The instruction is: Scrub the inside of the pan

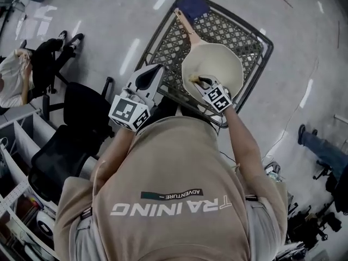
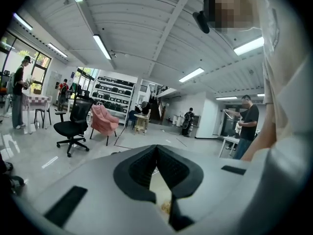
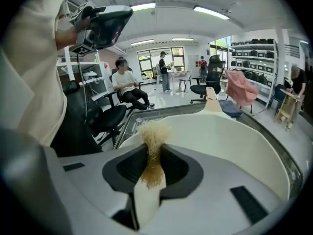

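A cream pan (image 1: 220, 64) with a wooden handle (image 1: 185, 23) rests on a wire mesh cart (image 1: 168, 42). My right gripper (image 1: 200, 80) reaches over the pan's near rim, shut on a tan fibre scrubber (image 1: 193, 78). In the right gripper view the scrubber (image 3: 154, 136) sticks out between the jaws of the right gripper (image 3: 154, 148), its frayed tuft just above the pan's inside wall (image 3: 234, 141). My left gripper (image 1: 145, 80) hangs to the left of the pan, apart from it. In its own view the left gripper (image 2: 156, 151) has its jaws meeting with nothing between them, aimed out at the room.
A blue object (image 1: 191, 4) lies at the cart's far end. A black office chair (image 1: 76, 129) stands close on my left, and a seated person (image 1: 16, 75) is further left. A pink chair (image 2: 102, 121) and other people stand across the hall.
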### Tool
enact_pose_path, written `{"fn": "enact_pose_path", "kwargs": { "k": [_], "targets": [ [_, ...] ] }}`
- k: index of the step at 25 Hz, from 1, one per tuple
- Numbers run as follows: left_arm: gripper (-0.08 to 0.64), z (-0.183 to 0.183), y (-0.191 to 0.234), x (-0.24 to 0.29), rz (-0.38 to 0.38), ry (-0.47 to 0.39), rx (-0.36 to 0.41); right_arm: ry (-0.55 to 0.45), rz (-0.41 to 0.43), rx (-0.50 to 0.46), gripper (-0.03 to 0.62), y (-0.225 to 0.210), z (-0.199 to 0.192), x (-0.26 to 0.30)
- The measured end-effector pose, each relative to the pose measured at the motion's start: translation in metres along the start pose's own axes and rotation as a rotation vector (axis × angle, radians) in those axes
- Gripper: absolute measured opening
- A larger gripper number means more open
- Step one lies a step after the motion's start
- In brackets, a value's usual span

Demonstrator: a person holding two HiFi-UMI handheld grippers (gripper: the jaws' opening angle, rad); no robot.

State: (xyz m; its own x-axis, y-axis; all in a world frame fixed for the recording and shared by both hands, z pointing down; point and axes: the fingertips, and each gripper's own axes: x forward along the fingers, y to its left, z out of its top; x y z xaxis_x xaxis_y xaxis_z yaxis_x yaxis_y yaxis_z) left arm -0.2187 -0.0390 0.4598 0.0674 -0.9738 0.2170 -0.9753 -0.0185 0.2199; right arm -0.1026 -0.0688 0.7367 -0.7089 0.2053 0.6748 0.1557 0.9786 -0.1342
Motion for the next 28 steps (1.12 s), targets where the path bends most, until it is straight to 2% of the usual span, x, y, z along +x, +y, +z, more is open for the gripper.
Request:
{"fn": "enact_pose_path", "kwargs": {
  "k": [6, 9, 12, 15, 19, 24, 28],
  "targets": [
    [0.018, -0.002, 0.007, -0.009, 0.052, 0.008, -0.017, 0.017, 0.131, -0.063, 0.097, 0.021, -0.004, 0.031],
    [0.018, -0.007, 0.003, -0.018, 0.063, 0.017, -0.017, 0.029, 0.141, -0.065, 0.095, 0.026, -0.014, 0.044],
    [0.017, -0.011, 0.008, -0.030, 0.094, 0.034, -0.022, 0.020, 0.115, -0.054, 0.095, 0.015, -0.010, 0.056],
    [0.018, -0.016, 0.014, -0.037, 0.109, 0.073, -0.016, 0.012, 0.039, -0.056, 0.095, -0.008, 0.002, 0.066],
    [0.018, -0.017, 0.022, -0.037, 0.099, 0.111, -0.008, 0.012, -0.115, -0.073, 0.095, -0.049, 0.024, 0.079],
    [0.018, -0.020, 0.020, -0.028, 0.085, 0.121, 0.015, 0.070, -0.266, -0.205, 0.095, -0.092, 0.016, 0.081],
    [0.018, -0.018, 0.017, -0.017, 0.055, 0.127, 0.019, 0.129, -0.463, -0.202, 0.095, -0.135, 0.010, 0.055]
  ]
}}
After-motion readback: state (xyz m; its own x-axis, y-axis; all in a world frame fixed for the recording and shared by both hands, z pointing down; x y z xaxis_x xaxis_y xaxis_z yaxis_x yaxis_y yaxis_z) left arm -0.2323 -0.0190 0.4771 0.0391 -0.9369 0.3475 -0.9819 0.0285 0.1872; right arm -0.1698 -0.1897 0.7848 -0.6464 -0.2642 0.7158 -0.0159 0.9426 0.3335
